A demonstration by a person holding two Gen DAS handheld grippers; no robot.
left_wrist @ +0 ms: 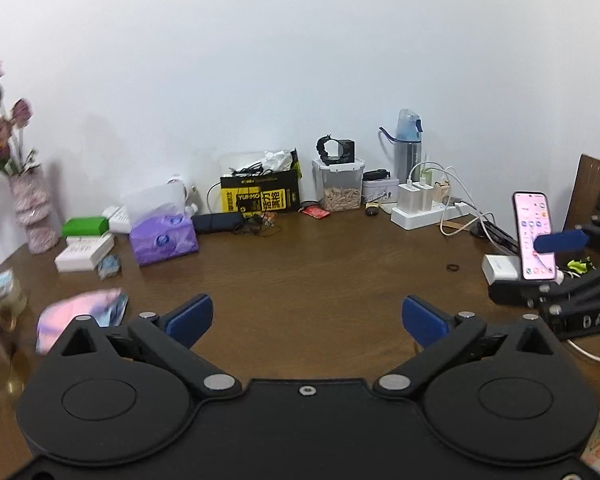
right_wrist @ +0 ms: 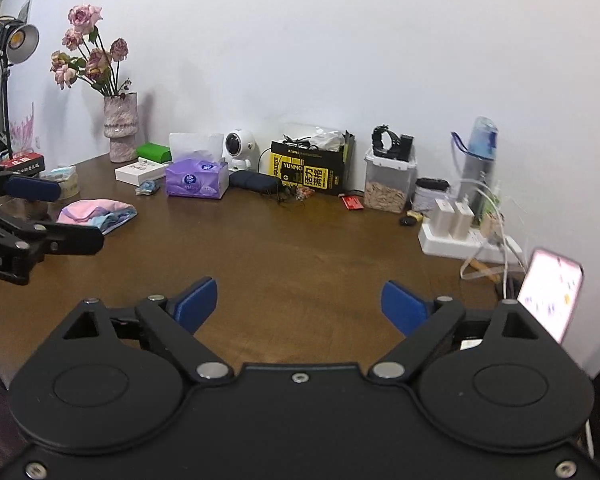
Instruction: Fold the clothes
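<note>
Both grippers are held above the brown table (right_wrist: 300, 240) with blue pads spread wide and nothing between them: the left gripper (left_wrist: 307, 318) and the right gripper (right_wrist: 299, 306). A pink and blue folded cloth (right_wrist: 97, 210) lies on the table to the left of the purple tissue pack (right_wrist: 196, 179), nearer the grippers, beside the left gripper's fingers.

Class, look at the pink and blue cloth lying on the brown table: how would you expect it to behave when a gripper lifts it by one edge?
The pink and blue cloth lies in a soft, rumpled heap, so it will probably droop and unfold rather than hold its shape. It looks thin, so likely light. Both the left gripper and right gripper are open; a pinch at one point may gather several layers.
</note>
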